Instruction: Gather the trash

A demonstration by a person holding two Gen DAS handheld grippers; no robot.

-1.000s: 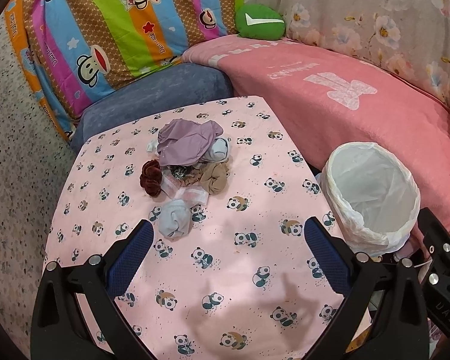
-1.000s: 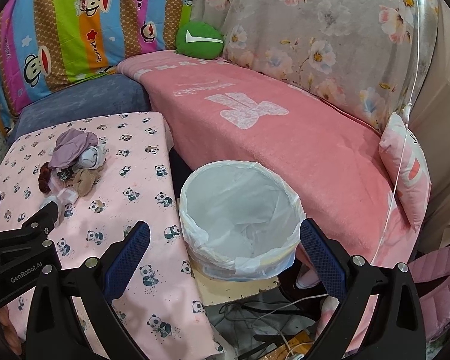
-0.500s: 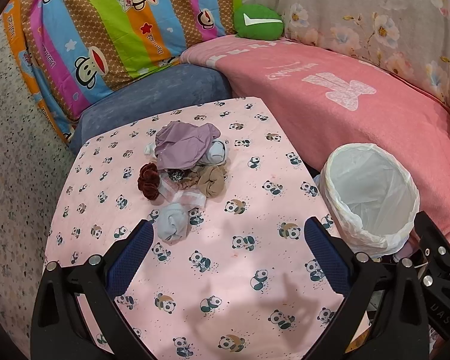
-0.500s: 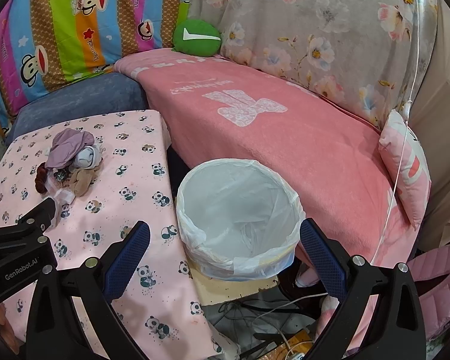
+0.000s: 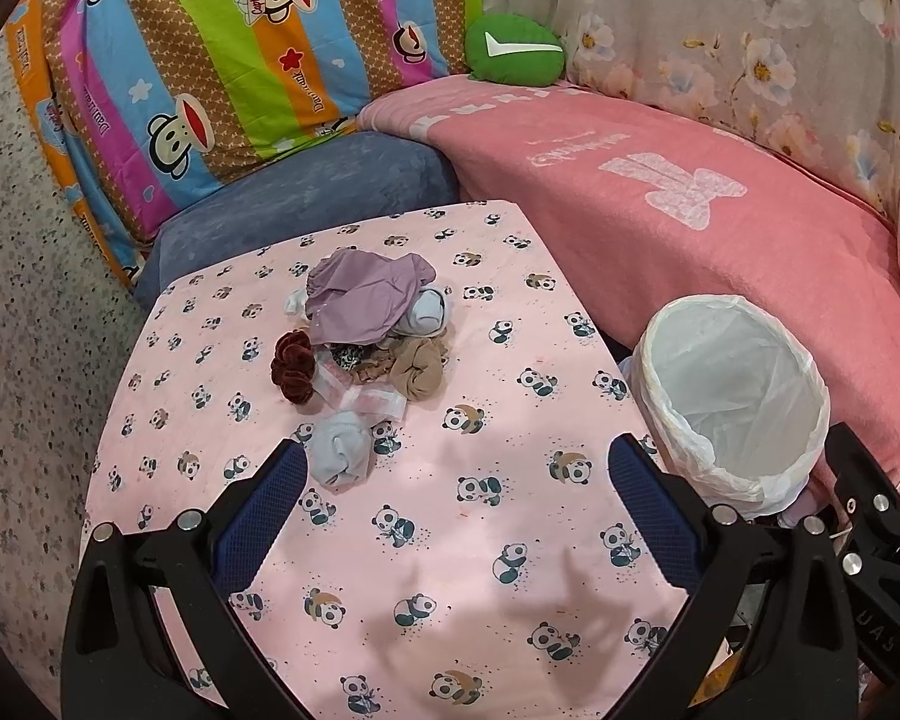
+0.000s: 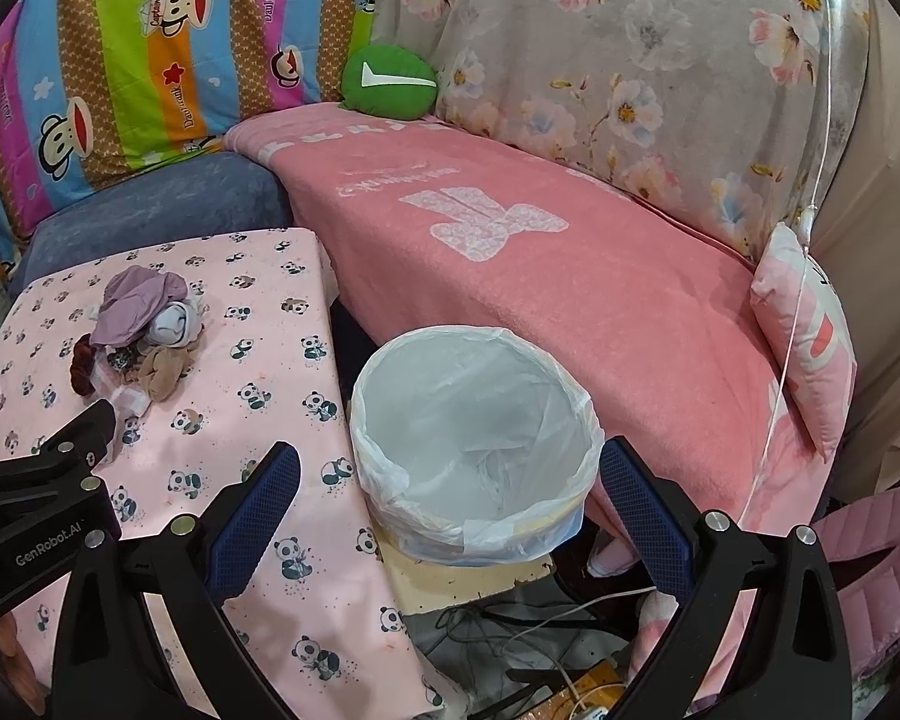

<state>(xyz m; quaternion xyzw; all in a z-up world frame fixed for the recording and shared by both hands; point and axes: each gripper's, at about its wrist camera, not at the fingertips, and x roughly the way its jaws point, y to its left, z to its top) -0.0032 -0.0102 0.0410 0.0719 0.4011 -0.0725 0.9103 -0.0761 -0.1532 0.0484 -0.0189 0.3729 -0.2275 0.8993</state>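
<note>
My left tool (image 5: 456, 480) hangs with its fingers spread wide and empty over the near half of the surface (image 5: 510, 540), lined up on the pale rolled sock (image 5: 342, 456) nearest me. My right tool (image 6: 447, 486), also apart, brackets the lined bin (image 6: 474, 438) off the surface's right edge, ready for drops. The trash pile (image 5: 366, 324) sits toward the far edge.

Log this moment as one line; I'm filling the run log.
left hand-held gripper open, empty | right hand-held gripper open, empty | trash pile on table | bin empty
</note>
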